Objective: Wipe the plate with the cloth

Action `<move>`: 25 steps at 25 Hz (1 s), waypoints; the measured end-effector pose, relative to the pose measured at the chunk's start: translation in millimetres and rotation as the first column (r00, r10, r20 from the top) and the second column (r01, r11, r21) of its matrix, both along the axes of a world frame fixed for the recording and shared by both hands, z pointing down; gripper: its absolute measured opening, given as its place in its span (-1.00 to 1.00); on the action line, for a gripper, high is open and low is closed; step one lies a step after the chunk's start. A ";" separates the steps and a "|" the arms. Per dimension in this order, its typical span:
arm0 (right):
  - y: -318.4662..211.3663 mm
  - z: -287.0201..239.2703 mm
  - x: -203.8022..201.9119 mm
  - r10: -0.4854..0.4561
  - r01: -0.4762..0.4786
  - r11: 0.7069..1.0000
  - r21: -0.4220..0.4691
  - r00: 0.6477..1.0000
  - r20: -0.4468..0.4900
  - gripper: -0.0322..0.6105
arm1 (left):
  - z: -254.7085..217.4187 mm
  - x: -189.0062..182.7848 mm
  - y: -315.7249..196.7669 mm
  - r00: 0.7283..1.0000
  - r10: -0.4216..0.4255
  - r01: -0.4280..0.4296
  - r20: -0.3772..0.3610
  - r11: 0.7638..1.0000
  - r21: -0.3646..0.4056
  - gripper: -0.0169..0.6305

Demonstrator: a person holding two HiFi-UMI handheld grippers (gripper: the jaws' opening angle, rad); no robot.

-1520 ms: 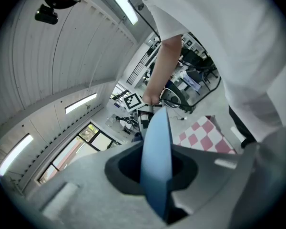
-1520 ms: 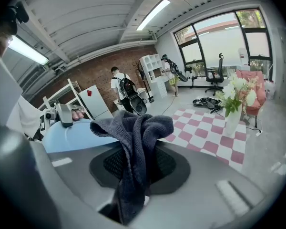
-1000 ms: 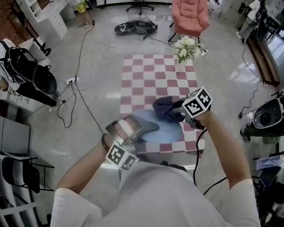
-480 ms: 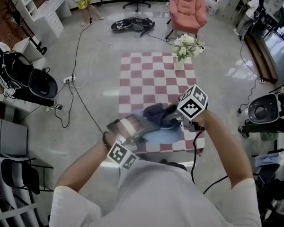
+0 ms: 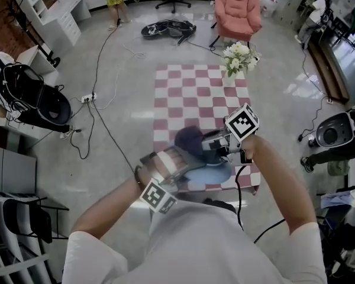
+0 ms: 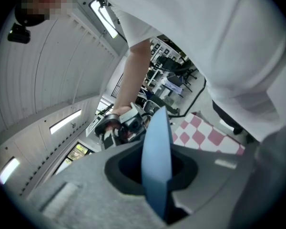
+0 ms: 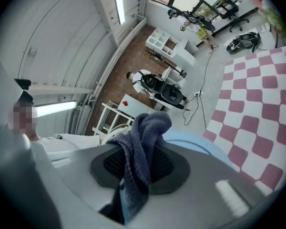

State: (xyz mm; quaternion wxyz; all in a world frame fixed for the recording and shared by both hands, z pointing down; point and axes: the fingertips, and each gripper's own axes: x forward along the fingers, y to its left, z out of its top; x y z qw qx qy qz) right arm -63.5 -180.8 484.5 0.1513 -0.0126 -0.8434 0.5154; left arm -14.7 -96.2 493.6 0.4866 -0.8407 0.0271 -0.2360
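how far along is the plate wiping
Done: both things are picked up. The left gripper is shut on the rim of the blue plate, the right gripper on the dark cloth. In hand: the cloth appears to lie against the plate's face. Left: how clean the plate is can't be told; neither thing is set down.
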 end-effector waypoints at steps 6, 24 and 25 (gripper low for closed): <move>-38.2 -16.9 -5.7 0.132 -0.135 0.990 0.031 0.988 0.078 -0.60 | 5.4 -9.5 4.3 0.999 0.035 -0.035 0.018 0.999 0.011 -0.81; -38.9 11.7 -32.7 -0.014 0.032 0.991 0.126 0.990 -0.142 -0.60 | -7.1 12.8 17.0 0.990 0.133 -0.136 0.040 0.988 0.079 -0.81; -43.1 15.7 -27.8 -0.006 0.027 0.991 0.132 0.987 -0.160 -0.60 | -7.9 14.7 16.7 0.991 0.130 -0.133 0.042 0.988 0.079 -0.81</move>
